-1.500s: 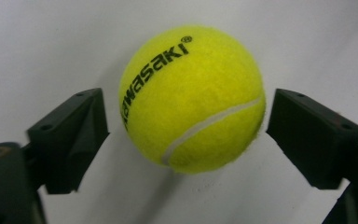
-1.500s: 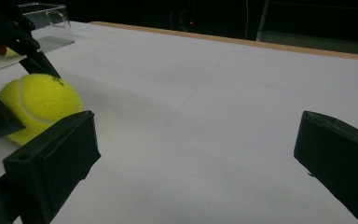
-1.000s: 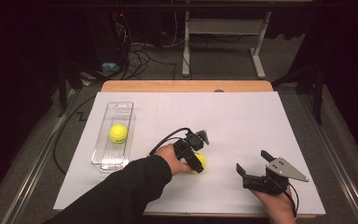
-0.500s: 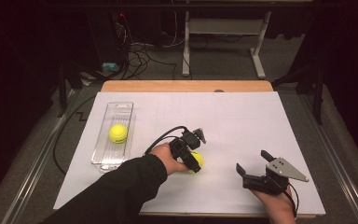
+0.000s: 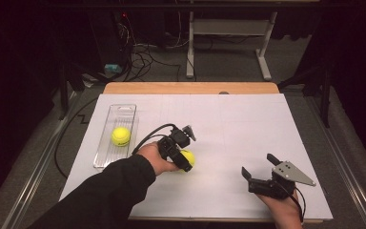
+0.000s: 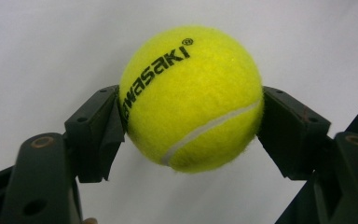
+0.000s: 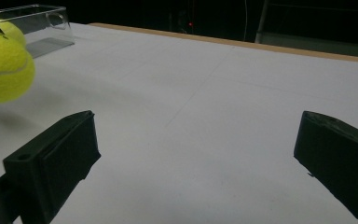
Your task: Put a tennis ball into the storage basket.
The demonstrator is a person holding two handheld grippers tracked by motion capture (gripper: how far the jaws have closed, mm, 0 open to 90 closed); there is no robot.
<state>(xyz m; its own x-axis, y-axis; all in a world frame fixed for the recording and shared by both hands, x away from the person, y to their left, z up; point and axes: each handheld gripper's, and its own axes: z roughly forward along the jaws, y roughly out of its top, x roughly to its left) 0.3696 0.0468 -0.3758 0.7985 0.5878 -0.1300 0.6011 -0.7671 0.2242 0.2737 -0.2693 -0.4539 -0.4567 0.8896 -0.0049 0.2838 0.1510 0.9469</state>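
Right, my left gripper (image 6: 191, 116) has a yellow tennis ball (image 6: 191, 98) clamped square between its jaws, one black pad pressed against each side of it. In the left gripper view the ball sits right at the jaw tips, its black lettering turned up and to the left and its white seam curving across the lower half, with white paper behind it. From the high view that same ball (image 5: 187, 158) is just to the right of the clear tray (image 5: 126, 110), near the middle of the white-covered table (image 5: 248, 124), my left hand (image 5: 153, 160) wrapped around the gripper (image 5: 183, 157) and its cable looping back over the hand.

A second tennis ball (image 5: 121, 136) lies inside the clear tray, about halfway along its length.

My right gripper (image 5: 259, 168) is well off to the right of the tray, near the table's front edge, grey plate on top. Its jaws stand wide apart with only bare white paper between them. In the right gripper view the held ball (image 7: 4, 65) shows at the far left, off the surface with its shadow beneath, and the tray (image 7: 42, 25) sits just behind it.
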